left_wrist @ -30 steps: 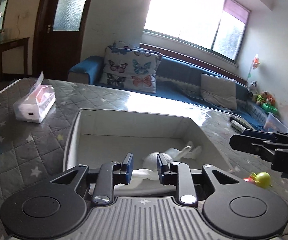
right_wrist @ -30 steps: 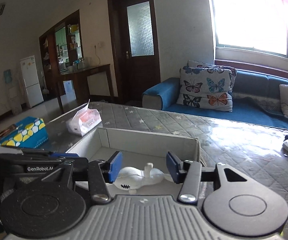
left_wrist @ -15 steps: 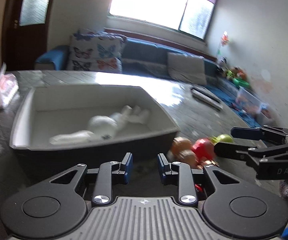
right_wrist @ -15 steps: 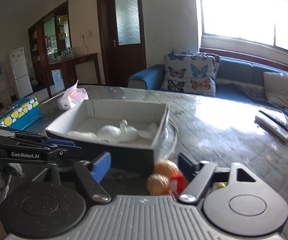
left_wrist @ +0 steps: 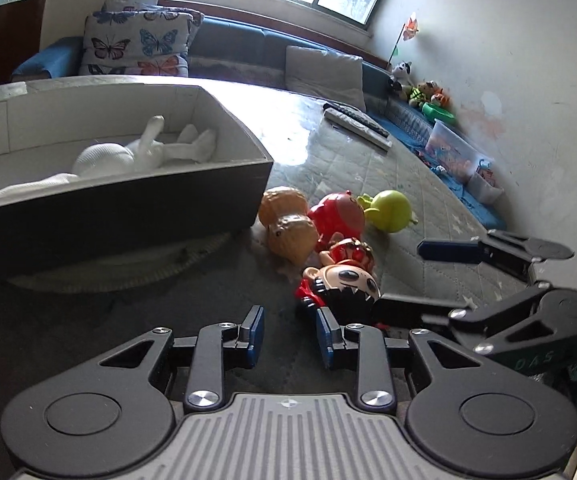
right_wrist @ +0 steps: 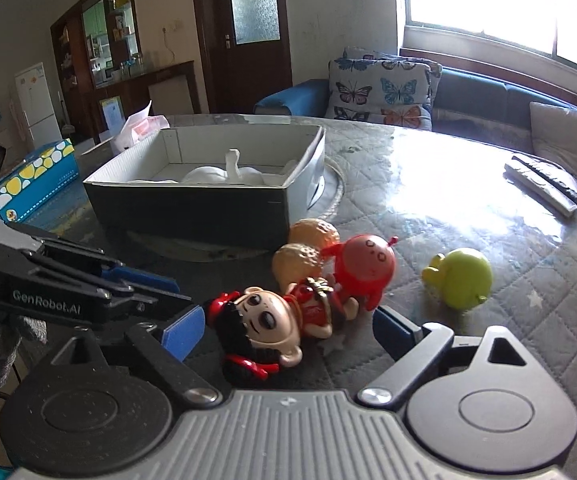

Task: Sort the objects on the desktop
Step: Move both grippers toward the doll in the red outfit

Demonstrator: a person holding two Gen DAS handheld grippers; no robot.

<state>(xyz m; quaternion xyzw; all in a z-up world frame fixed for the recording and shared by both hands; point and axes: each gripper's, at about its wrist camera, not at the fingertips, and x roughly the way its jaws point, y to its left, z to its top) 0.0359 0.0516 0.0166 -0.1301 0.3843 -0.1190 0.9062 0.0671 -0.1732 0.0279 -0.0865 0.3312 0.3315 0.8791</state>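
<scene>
A dark box with a white inside holds a white plush toy. Beside it on the table lie toys: a doll with a big face, a red round figure, an orange peanut-shaped toy and a green round toy. My right gripper is open, its jaws on either side of the doll. My left gripper is open and empty, just left of the doll.
Two remote controls lie far right on the quilted table. A blue spotted tissue box and a tissue pack stand left of the box. A sofa with butterfly cushions is behind.
Both grippers have drawn back from over the box and dropped low to the toys beside it. The right gripper now straddles the doll. The white plush stays in the box.
</scene>
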